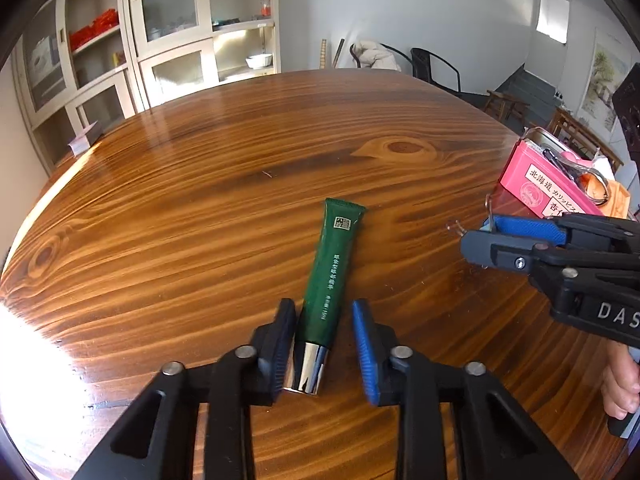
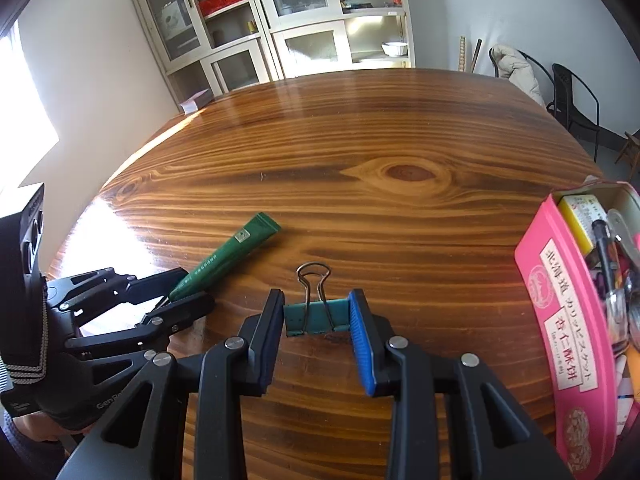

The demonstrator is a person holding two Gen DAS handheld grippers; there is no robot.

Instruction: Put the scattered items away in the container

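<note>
Far to my left, at about ten o'clock across the wooden table (image 1: 200,200), a glass-fronted cabinet (image 1: 180,20) stands against the wall.

Nearer, my left gripper (image 1: 323,306) points down at the table with its jaws apart. The green tube (image 1: 332,264) lies flat between them, silver cap toward me at six o'clock and crimped end pointing to twelve, leaning slightly toward one. The black finger on the nine o'clock side sits just beside the tube. The blue pad (image 1: 364,352) on the three o'clock side stands clear of it, with bare wood showing in the gap. So this gripper straddles the tube without squeezing it.

Moving right, my right gripper (image 2: 316,300) is clamped on the teal binder clip (image 2: 316,318). Both pads press its two ends, and its wire handles stick out ahead toward twelve. I cannot tell whether the clip touches the table.

Furthest right, at about three o'clock from that gripper, sits the pink container (image 2: 560,300), open on top and already crowded: a yellow packet, a dark pen and some metal pieces show inside. It stands well apart from the tube and near the clip.
</note>
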